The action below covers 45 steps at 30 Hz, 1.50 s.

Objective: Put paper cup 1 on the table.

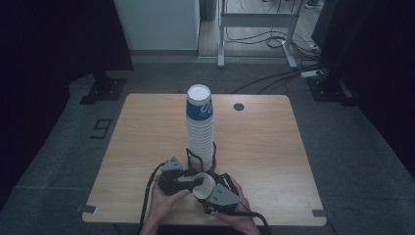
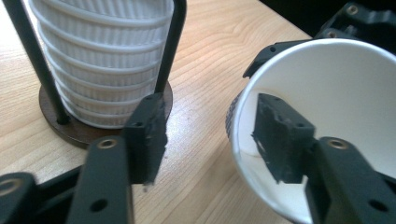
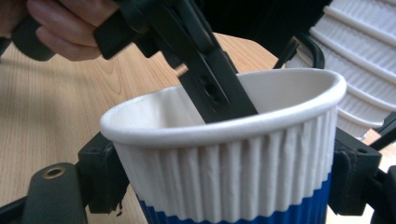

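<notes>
A paper cup (image 1: 203,185) is up off the tabletop (image 1: 264,147), near the middle of the front edge, held between the person's two hands. It is white with ribs on the upper part and blue lower down, and its open mouth tips toward the left gripper (image 1: 188,182).

The right gripper (image 1: 211,193) pinches the cup. In the right gripper view its two black jaws press on the ribbed sides of the cup (image 3: 224,172), one on each side, and the rim looks a little squashed into an oval.

The left gripper has its jaws spread apart. In the left gripper view one jaw is inside the cup (image 2: 327,112) and the other is outside, with the cup's rim between them. The jaws do not squeeze the wall (there is a clear gap at the outer jaw).

Just behind the cup stands a tall stack of cups (image 1: 199,127) in a black wire holder (image 1: 214,154) with a round dark base (image 2: 93,133). The stack is near the middle of the tabletop. A small dark round hole (image 1: 238,106) sits near the far edge.
</notes>
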### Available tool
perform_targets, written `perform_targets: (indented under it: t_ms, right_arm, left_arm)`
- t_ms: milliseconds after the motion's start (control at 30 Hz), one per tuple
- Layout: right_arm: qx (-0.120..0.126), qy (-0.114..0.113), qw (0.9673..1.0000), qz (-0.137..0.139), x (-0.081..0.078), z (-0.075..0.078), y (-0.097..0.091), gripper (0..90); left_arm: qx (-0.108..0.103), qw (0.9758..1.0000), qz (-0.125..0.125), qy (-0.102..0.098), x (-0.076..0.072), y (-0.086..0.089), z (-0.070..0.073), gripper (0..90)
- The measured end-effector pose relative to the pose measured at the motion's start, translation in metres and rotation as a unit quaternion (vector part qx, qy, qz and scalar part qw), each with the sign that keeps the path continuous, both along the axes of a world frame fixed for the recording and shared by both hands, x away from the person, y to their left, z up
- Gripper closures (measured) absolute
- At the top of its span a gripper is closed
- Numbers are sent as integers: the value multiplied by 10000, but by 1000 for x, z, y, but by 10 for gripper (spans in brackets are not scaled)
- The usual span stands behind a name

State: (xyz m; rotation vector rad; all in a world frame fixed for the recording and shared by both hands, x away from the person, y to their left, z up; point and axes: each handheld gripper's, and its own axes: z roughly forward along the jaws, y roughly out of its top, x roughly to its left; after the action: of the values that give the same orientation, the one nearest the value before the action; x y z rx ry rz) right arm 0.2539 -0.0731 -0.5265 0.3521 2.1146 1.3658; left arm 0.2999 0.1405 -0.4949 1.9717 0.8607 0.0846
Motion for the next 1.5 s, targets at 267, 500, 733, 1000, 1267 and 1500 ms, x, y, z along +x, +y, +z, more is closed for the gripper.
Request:
perform_targets:
  t_ms: [267, 500, 733, 1000, 1267, 1500]
  right_arm:
    - [253, 349, 9991, -44, 5, -1, -5, 173]
    - [439, 539, 9973, -225, 9, -3, -14, 175]
    - [734, 738, 9936, -429, 15, -3, -27, 177]
    - [1192, 961, 9852, -765, 24, 1, -44, 178]
    - [1493, 1019, 9795, -894, 35, 9, -63, 178]
    - [1584, 1061, 9750, -1139, 46, 13, -71, 178]
  left_arm:
    - [8, 9984, 208, -519, -8, 3, -4, 282]
    - [-413, 9942, 272, -951, -16, 11, -4, 221]
    - [-492, 9878, 640, -1332, -22, 21, -13, 158]
    - [-357, 9858, 865, -1392, -21, 30, -21, 141]
    - [-346, 9837, 1054, -1418, -22, 38, -34, 139]
    - [-171, 9783, 1210, -1675, -22, 43, -44, 141]
